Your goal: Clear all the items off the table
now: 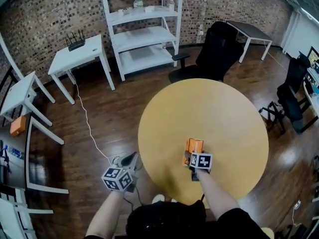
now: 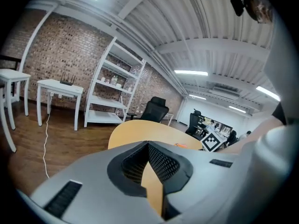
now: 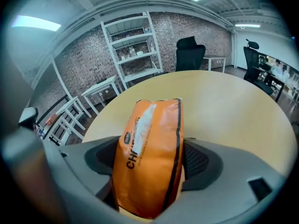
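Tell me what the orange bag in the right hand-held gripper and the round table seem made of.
Orange bag: probably glossy plastic film; white sheen streak, dark edge seam. Round table: likely wood or laminate, smooth tan, no grain visible.

Orange bag (image 3: 152, 162): glossy pouch with a black side seam, dark lettering and a pale streak down the face. You have it pinched between the pads of your right gripper (image 3: 150, 148), flat sealed end pointing away, over the near part of the round tan table (image 1: 214, 108).

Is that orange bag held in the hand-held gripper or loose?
Held: the bag sits between the right hand-held gripper's jaws, touching both.
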Available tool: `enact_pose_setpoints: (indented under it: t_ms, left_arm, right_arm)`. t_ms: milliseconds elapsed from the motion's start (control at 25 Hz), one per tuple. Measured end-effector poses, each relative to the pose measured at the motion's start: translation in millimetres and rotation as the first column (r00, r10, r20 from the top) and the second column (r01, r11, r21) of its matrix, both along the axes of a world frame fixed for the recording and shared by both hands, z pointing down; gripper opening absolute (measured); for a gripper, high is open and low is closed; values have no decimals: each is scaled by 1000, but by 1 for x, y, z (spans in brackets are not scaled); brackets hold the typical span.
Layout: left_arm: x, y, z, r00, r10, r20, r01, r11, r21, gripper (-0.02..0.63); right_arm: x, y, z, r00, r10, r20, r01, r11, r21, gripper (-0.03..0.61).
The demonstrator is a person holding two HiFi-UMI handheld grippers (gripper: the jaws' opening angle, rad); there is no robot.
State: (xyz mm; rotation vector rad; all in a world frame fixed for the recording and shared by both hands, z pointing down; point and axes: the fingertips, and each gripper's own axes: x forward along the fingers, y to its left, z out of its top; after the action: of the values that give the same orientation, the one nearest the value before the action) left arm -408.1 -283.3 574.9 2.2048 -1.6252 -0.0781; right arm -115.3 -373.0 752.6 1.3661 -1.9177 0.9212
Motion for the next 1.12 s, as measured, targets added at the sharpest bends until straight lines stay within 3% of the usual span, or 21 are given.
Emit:
enact_pose_setpoints:
  t_ms: [520, 720, 880, 960, 1120]
  left_arm:
    - [-4, -4, 11, 999, -36, 24, 37, 997, -70, 0]
    - [4, -14, 0, 1000, 11, 16, -10, 999, -48, 0]
    - [16, -29, -9, 998, 70, 2, -70, 997, -13, 0]
    - [22, -38, -16, 995, 98, -6, -98, 995, 14, 0]
    - [42, -52, -37, 989, 146, -17, -144, 985, 96, 0]
  right_arm:
    - [-25, -6, 17, 996, -82, 19, 82, 995, -50, 437]
    - [-27, -9, -7, 998, -45, 34, 44, 999, 18, 437]
    - [-19, -13, -41, 992, 30, 121, -41, 995, 90, 437]
    - [-16, -15, -73, 984, 45, 170, -80, 976, 201, 437]
    - [-2, -8, -152, 976, 17, 216, -122, 867, 483, 393]
